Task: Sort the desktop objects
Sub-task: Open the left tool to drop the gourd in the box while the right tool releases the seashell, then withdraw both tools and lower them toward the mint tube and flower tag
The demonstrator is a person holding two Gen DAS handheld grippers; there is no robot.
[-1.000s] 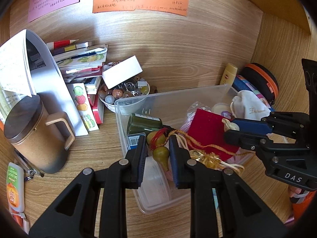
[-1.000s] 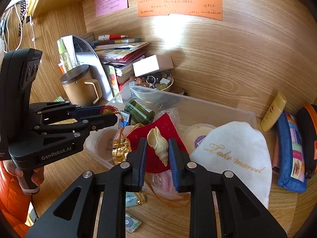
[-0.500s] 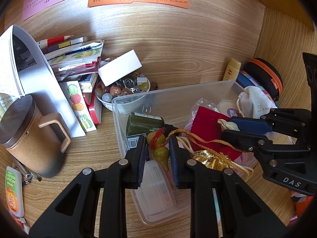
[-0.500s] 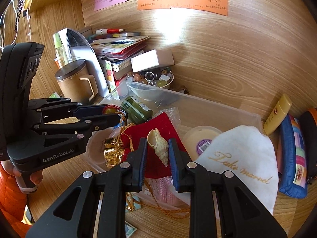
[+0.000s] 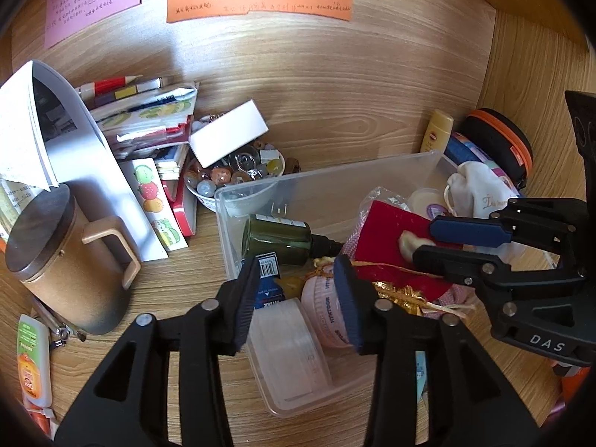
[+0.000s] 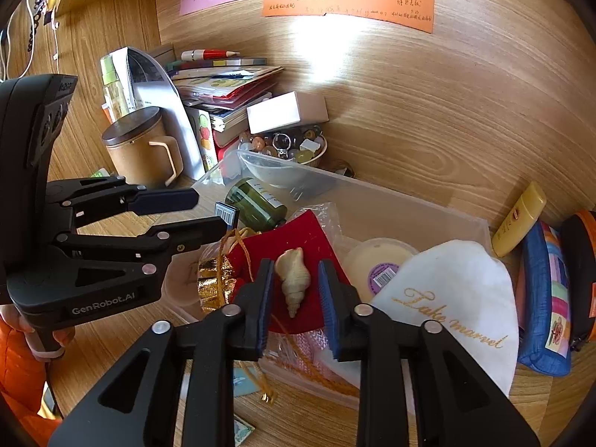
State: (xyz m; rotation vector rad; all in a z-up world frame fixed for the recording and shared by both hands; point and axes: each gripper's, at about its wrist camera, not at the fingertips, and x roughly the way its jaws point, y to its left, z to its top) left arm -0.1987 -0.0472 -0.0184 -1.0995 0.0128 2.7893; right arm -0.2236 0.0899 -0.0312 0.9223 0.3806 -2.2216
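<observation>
A clear plastic bin [image 5: 335, 171] [image 6: 372, 190] holds small items. My left gripper [image 5: 296, 298] [image 6: 203, 212] hangs over its near left corner, jaws opening, nothing pressed between them. Below them lie a pink round tub [image 5: 320, 305], a white lidded tub [image 5: 287, 339] and a yellowish gourd charm [image 5: 290, 284], mostly hidden. My right gripper [image 6: 296, 300] [image 5: 443, 240] is over the bin's middle, jaws opening. A cream seashell [image 6: 293, 279] [image 5: 408, 243] lies between the fingers on a red velvet pouch [image 6: 309, 234]; the pads stand just off it.
A green bottle [image 5: 275, 238] and gold tassel [image 6: 214, 279] lie in the bin. A brown lidded mug [image 5: 63, 260], stacked books [image 5: 149, 126] and a bead bowl [image 5: 238, 171] stand left. A white pouch [image 6: 447, 298], striped pencil case [image 6: 544, 298] and sunscreen tube [image 5: 436, 130] sit right.
Both pairs of jaws have spread apart. The gourd charm has dropped out of the left jaws into the bin. The seashell has come free of the right pads and rests on the red pouch.
</observation>
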